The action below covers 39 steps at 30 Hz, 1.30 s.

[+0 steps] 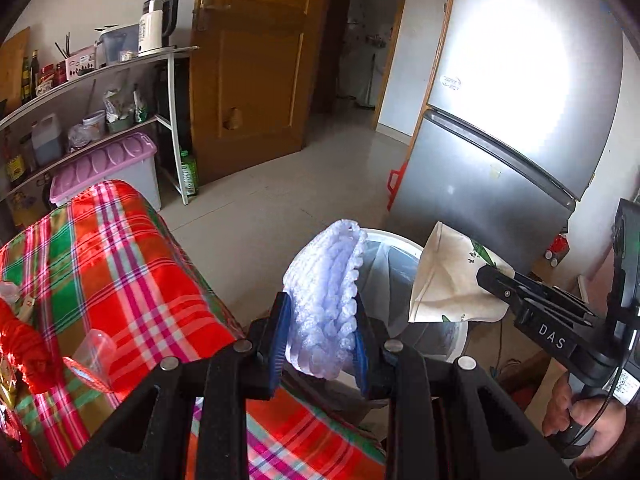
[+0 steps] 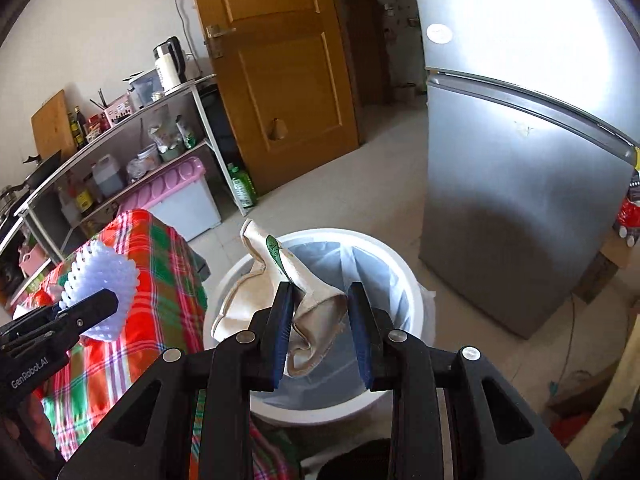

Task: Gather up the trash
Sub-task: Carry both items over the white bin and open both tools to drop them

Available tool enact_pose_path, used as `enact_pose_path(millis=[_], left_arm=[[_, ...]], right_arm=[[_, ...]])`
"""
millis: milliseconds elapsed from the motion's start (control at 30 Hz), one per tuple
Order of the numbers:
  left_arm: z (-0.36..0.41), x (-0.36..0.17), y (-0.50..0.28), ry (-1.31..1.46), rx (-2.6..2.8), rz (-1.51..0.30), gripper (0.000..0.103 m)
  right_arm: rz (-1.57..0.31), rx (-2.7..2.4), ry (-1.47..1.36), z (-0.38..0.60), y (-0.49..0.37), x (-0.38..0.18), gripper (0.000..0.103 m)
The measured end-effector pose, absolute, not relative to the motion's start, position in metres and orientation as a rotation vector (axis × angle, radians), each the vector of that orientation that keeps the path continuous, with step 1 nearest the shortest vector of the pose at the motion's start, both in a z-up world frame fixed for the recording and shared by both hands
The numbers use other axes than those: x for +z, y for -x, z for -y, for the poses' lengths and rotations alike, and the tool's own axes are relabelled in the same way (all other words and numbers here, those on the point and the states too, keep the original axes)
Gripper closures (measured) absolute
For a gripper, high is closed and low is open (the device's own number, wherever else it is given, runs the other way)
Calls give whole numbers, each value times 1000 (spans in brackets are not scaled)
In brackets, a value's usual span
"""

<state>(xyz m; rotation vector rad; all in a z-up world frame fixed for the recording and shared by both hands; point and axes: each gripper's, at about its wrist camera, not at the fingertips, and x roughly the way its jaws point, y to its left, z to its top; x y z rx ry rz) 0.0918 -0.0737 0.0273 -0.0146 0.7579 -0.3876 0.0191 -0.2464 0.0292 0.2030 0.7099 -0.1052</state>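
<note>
Hovering near the white bin (image 2: 412, 304): left gripper (image 1: 320, 340) clamped on foam net (image 1: 324, 296), right gripper (image 2: 322, 332) clamped on paper bag (image 2: 276, 288). Risk: net, nearer the table edge, drops outside the rim if released early.

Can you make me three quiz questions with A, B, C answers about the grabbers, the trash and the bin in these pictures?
1. Where is the white trash bin?
A. On the shelf
B. On the floor between the checked tablecloth and the fridge
C. Inside the doorway

2. What colour is the foam net in the left gripper?
A. White
B. Black
C. Green

3. What is the right gripper doing?
A. Hanging open with nothing in it
B. Pressing on the fridge door
C. Holding a crumpled beige paper bag over the bin

Answers:
1 B: the bin stands on the tiles with the cloth on one side and the fridge on the other.
2 A: the net between the blue pads looks white.
3 C: the bag sits between the fingers, above the bin's liner.
</note>
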Motion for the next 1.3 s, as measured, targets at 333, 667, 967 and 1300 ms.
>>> enact_pose_path(millis=[333, 667, 967, 1300], left_arm=[[114, -4, -118, -34, -410, -854, 73], [117, -14, -122, -24, -385, -887, 48], [109, -3, -114, -32, -364, -855, 38], [78, 18, -90, -7, -308, -793, 36]], right_arm=[[-767, -178, -107, 262, -42, 3, 74], [-829, -152, -95, 268, -60, -20, 49], [-808, -164, -106, 262, -54, -15, 48], [-747, -123, -125, 242, -33, 8, 48]])
